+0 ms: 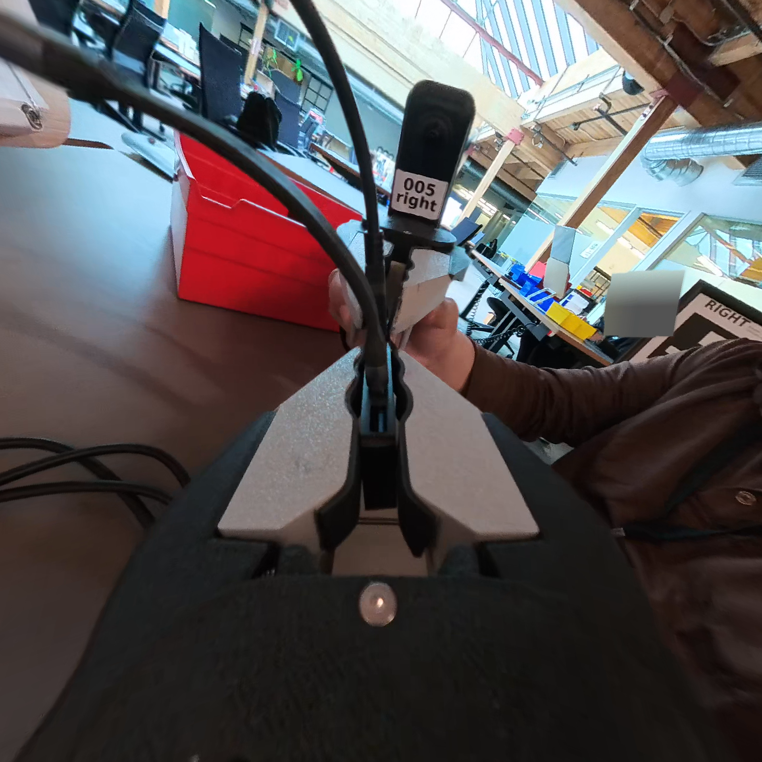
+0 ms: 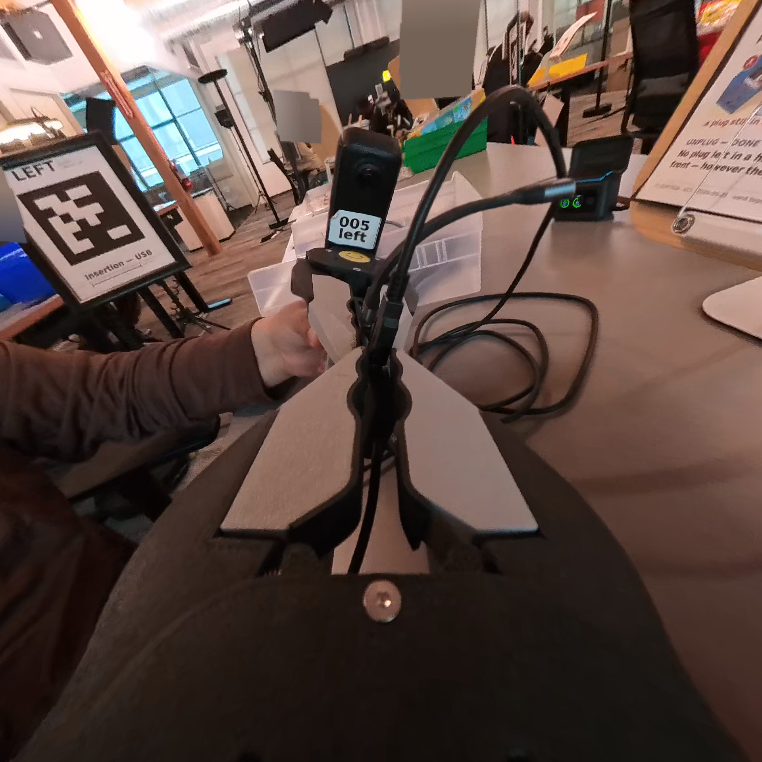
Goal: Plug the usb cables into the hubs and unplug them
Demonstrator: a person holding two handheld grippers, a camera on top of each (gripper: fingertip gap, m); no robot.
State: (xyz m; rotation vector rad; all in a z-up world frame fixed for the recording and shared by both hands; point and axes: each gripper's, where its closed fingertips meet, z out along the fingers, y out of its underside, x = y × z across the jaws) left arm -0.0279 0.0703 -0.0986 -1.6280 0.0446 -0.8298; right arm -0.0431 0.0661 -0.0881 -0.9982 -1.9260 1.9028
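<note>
My left gripper is shut on a slim black hub with a blue port at its front end. A black USB cable arcs up and left from a plug that meets this port; how deep the plug sits is hidden. My right gripper faces the left one tip to tip and is shut on the black plug and its cable. It also shows in the left wrist view, and the left gripper shows in the right wrist view. A second cable end with a grey plug hangs free.
Both grippers are above a brown table. A red box stands behind, loose black cables coil on the table, with a clear plastic bin, a black device with green lights and a propped sign board. Left and right tips are no more than a few centimetres apart.
</note>
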